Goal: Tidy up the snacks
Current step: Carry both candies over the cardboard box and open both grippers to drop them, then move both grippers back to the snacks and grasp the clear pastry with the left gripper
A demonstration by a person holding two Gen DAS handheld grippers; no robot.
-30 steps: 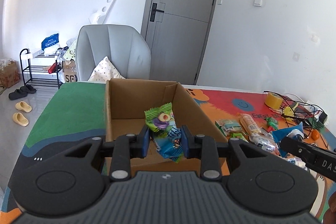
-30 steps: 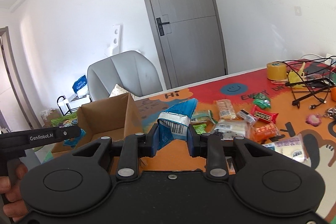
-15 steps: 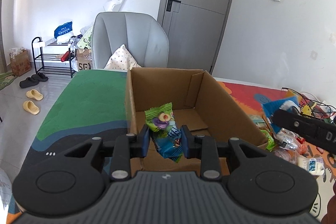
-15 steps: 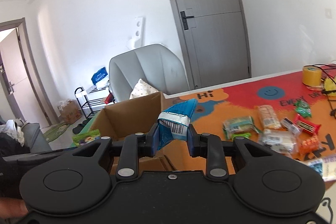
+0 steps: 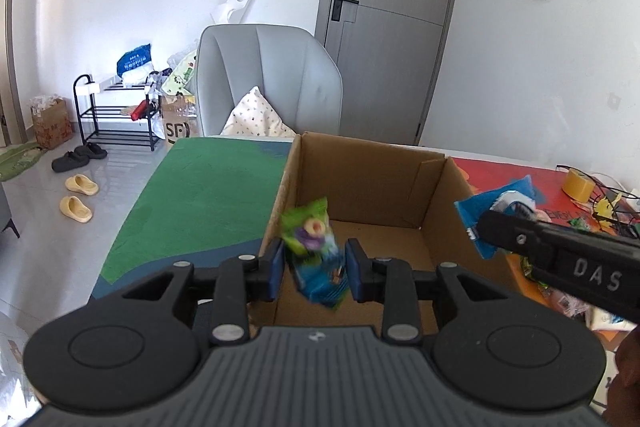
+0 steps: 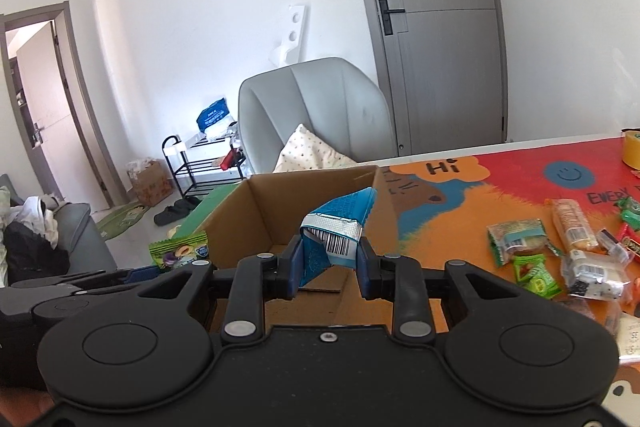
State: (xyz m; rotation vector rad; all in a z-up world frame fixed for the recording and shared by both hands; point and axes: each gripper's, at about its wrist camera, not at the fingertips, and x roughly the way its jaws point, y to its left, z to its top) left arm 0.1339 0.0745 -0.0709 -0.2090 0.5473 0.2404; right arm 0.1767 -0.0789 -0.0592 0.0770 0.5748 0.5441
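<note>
An open cardboard box (image 5: pixel 360 179) stands on the colourful table mat. My left gripper (image 5: pixel 315 269) hangs over the box's near left corner. A green and blue snack packet (image 5: pixel 312 239) is between its pads; the jaws are opening and the packet looks blurred. My right gripper (image 6: pixel 328 269) is shut on a blue packet with a silver barcode fold (image 6: pixel 336 223), just over the box's (image 6: pixel 256 211) right side. In the left wrist view that blue packet (image 5: pixel 496 203) shows at the box's right wall. Loose snacks (image 6: pixel 520 239) lie on the mat to the right.
A grey armchair (image 5: pixel 272 79) with a cushion stands behind the table. A black shoe rack (image 5: pixel 116 115) and slippers (image 5: pixel 78 197) are on the floor at left. A yellow tape roll (image 5: pixel 578 185) and black cables (image 5: pixel 612 199) lie at the far right.
Both grippers have moved left toward the box. The right one with its blue packet now reaches the box's right wall. The green packet has turned blurred between the left pads.
</note>
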